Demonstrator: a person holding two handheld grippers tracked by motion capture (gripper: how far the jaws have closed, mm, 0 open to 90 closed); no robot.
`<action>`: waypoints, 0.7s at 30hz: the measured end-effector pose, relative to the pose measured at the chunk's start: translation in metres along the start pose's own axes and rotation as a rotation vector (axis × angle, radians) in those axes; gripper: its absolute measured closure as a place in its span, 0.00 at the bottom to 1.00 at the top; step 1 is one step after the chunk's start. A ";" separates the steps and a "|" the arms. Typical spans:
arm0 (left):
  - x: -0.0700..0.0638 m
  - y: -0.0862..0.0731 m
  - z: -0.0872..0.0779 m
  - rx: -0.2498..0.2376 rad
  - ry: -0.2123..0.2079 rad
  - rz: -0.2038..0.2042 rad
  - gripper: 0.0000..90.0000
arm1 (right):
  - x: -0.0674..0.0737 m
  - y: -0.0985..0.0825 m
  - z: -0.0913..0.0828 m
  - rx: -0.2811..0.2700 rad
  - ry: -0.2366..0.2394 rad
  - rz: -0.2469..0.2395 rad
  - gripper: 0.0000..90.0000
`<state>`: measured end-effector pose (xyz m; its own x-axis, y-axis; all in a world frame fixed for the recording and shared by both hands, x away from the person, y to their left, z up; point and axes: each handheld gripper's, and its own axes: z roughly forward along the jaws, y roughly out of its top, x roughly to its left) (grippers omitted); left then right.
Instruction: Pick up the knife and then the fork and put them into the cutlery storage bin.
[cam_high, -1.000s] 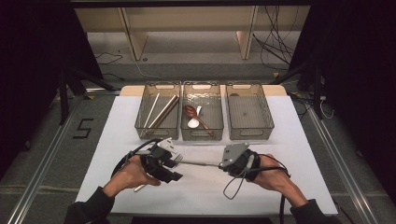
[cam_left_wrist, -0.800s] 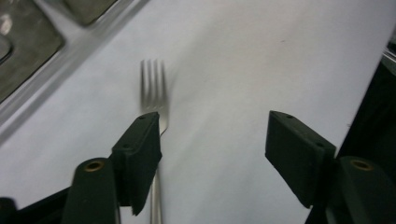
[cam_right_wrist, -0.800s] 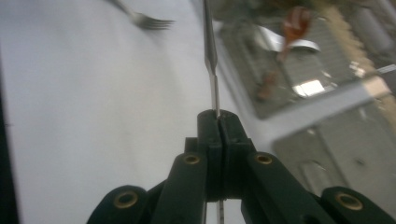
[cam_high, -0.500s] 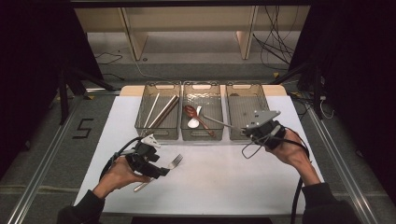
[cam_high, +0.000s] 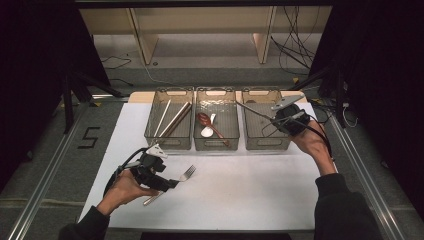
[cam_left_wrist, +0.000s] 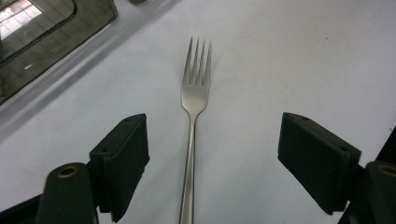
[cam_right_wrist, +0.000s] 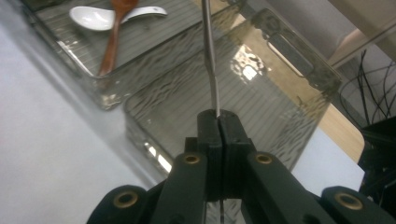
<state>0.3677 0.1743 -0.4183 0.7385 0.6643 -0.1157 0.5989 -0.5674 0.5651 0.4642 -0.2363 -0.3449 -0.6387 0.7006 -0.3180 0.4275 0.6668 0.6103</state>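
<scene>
Steel, plain and dull-shining, makes up the slender four-tined metal fork that lies flat on the white worktop; its tines point away from the left tool and its narrow handle runs back between that tool's two black jaws, which stand wide on either side without touching it. Those jaws have just been opening, and the fork rests released between them. In the high view the fork lies near the front left of the worktop, just beside the left tool, with its handle partly hidden under the tool and the hand. The right tool is clenched on a second thin steel utensil, a flat narrow shaft that rises straight out from between the pressed-together pads; its far end is cut off by the frame there, so I cannot tell what kind of utensil it is. In the high view the right tool holds this utensil slanting above the right-hand clear ribbed plastic bin. The middle clear bin holds a white ceramic soup spoon and a reddish-brown wooden spoon lying crossed. The left clear bin holds several long pale chopsticks.
</scene>
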 end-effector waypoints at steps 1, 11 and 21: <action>0.000 0.000 0.000 -0.004 0.000 -0.003 0.26 | -0.002 0.001 0.001 0.007 -0.009 0.005 1.00; 0.000 -0.004 -0.001 -0.013 0.016 -0.012 0.25 | -0.019 0.010 0.017 0.041 -0.060 0.063 1.00; 0.000 -0.006 -0.001 -0.007 0.022 -0.013 0.23 | -0.027 0.010 0.040 0.105 -0.084 0.109 1.00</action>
<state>0.3636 0.1782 -0.4207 0.7235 0.6823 -0.1053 0.6063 -0.5550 0.5695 0.5114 -0.2381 -0.3592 -0.5313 0.7859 -0.3164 0.5584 0.6057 0.5669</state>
